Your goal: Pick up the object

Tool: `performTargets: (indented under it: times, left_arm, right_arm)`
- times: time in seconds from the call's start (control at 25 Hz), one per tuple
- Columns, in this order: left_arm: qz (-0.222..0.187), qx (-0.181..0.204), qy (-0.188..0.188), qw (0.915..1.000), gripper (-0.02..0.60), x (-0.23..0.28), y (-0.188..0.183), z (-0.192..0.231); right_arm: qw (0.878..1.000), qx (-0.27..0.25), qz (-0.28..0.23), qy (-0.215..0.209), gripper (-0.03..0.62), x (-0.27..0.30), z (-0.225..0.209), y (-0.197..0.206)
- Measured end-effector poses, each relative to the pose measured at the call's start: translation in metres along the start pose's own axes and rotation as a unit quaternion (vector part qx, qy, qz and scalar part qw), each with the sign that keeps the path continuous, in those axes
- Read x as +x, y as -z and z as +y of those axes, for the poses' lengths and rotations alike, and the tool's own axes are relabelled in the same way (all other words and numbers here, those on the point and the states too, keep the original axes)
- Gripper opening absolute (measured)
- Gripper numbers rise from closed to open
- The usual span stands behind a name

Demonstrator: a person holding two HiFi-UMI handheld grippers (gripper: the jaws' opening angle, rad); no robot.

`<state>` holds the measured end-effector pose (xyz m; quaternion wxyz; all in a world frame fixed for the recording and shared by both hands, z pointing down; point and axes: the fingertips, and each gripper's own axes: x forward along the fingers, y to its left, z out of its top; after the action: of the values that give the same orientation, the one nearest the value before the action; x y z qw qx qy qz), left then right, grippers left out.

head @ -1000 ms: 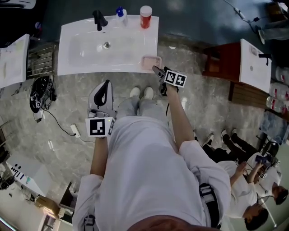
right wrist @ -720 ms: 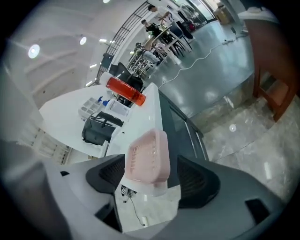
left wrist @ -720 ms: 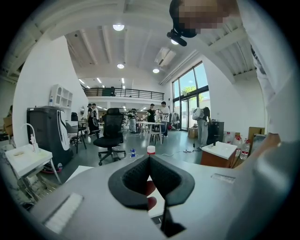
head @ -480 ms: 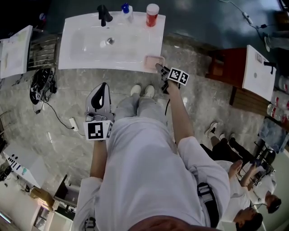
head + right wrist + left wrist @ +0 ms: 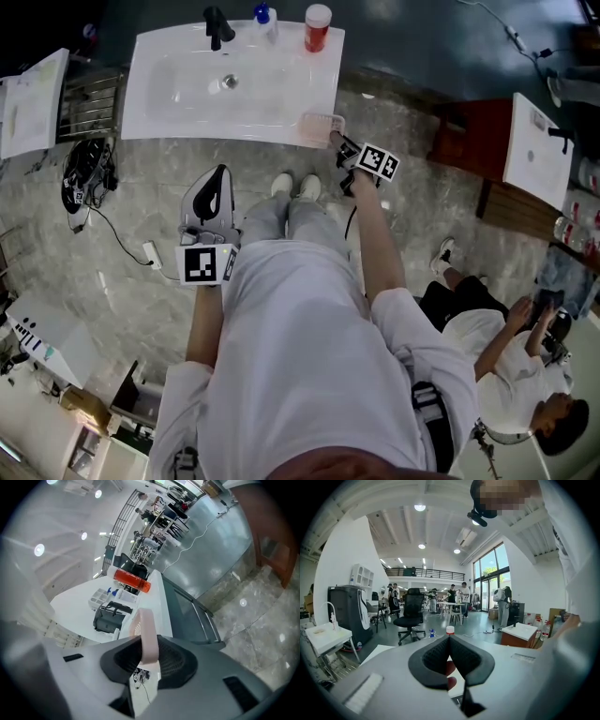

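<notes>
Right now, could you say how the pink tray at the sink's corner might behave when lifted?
The pink tray looks thin and ribbed, so probably light and stiff. The right gripper, its jaws closing, has only one rim, so it may swing or tilt.

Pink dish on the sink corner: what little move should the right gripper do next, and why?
Probably finish the squeeze before lifting. The right gripper has the rim of the pink dish between its pads, and its jaws are closing on it. The dish sits at the front right corner of the white sink, so a loose grip might let it slip off the edge.
</notes>
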<state>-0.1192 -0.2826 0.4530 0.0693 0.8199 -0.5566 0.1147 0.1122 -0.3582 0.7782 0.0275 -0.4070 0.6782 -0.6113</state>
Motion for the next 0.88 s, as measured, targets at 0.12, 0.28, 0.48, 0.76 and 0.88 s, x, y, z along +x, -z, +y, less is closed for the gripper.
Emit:
performTargets:
  times: [0.12,0.28,0.48,0.76,0.88]
  left_arm:
    - [-0.006,0.000,0.006,1.0000,0.000,0.002,-0.002,-0.003]
    - [-0.020,0.001,0.020,0.9996,0.000,0.007,-0.009,-0.007]
    - [-0.038,0.008,0.040,0.9984,0.000,0.016,-0.023,-0.011]
    - [-0.068,0.015,0.068,0.9952,0.000,0.029,-0.045,-0.013]
    - [-0.083,0.019,0.081,0.9931,0.000,0.033,-0.058,-0.021]
  right_arm:
    - [0.999,-0.035,-0.011,-0.010,0.086,-0.010,0.018,-0.007]
    - [0.995,-0.089,-0.026,-0.022,0.086,-0.025,0.051,-0.017]
    - [0.984,-0.159,-0.054,-0.049,0.086,-0.048,0.105,-0.030]
    - [0.953,-0.262,-0.129,-0.084,0.086,-0.102,0.205,-0.048]
    - [0.931,-0.312,-0.168,-0.089,0.086,-0.132,0.245,-0.055]
